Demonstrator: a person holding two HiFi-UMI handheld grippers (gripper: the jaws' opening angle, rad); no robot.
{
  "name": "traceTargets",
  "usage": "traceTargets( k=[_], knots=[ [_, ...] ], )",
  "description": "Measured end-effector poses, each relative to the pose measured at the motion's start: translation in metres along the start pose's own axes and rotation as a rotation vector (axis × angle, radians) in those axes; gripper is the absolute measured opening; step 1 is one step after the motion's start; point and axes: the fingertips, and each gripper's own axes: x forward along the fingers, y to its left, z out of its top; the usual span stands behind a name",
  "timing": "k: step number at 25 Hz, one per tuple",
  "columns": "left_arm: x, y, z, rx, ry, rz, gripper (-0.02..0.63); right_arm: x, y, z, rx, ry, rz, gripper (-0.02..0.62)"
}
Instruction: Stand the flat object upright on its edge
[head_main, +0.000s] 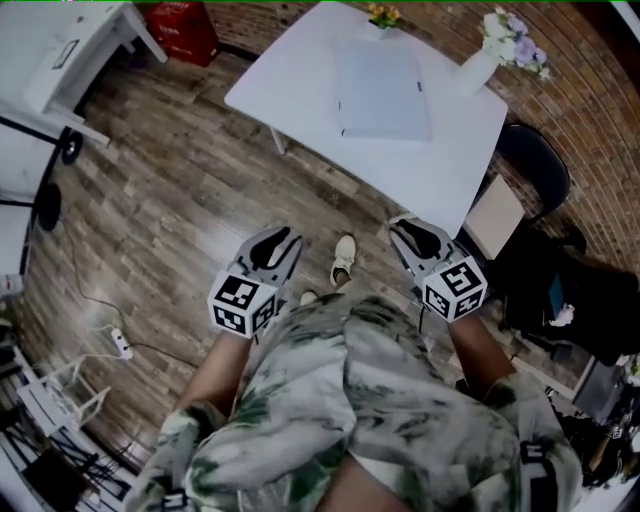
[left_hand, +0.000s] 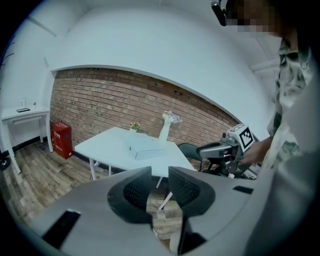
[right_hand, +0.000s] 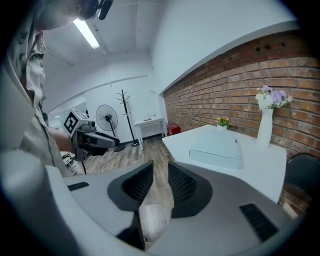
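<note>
The flat object (head_main: 383, 90) is a pale grey slab lying flat on the white table (head_main: 290, 90), far ahead of me. It also shows in the left gripper view (left_hand: 147, 150) and the right gripper view (right_hand: 216, 152). My left gripper (head_main: 277, 242) is held close to my body over the wooden floor, its jaws (left_hand: 160, 187) apart with nothing between them. My right gripper (head_main: 412, 235) hovers near the table's near corner. Its jaws (right_hand: 160, 182) stand a narrow gap apart, easing slightly together, and hold nothing. Neither gripper touches the object.
A white vase of flowers (head_main: 478, 70) and a small flower pot (head_main: 383, 15) stand at the table's far edge. A black chair (head_main: 535, 165) is right of the table, a red box (head_main: 185, 30) and white desk (head_main: 60, 50) far left. A power strip (head_main: 120, 343) lies on the floor.
</note>
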Motion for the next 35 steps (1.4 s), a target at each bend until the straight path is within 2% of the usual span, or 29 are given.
traceTargets(
  k=[7,19,26,30,35],
  knots=[
    [0.078,0.023,0.052,0.003,0.001,0.009,0.112,0.032,-0.078,0.029,0.004,-0.001,0.028,0.112],
    [0.175,0.037,0.109,-0.012,-0.003,0.033,0.112,0.058,-0.191,0.053,0.028,-0.018,0.057,0.112],
    [0.210,0.059,0.129,-0.022,0.024,-0.005,0.112,0.074,-0.232,0.068,0.081,-0.035,0.023,0.112],
    [0.240,0.075,0.137,-0.006,0.051,-0.058,0.112,0.086,-0.260,0.072,0.114,-0.041,-0.031,0.114],
    [0.273,0.104,0.150,-0.044,0.092,-0.133,0.112,0.109,-0.294,0.079,0.172,-0.026,-0.092,0.117]
  ],
)
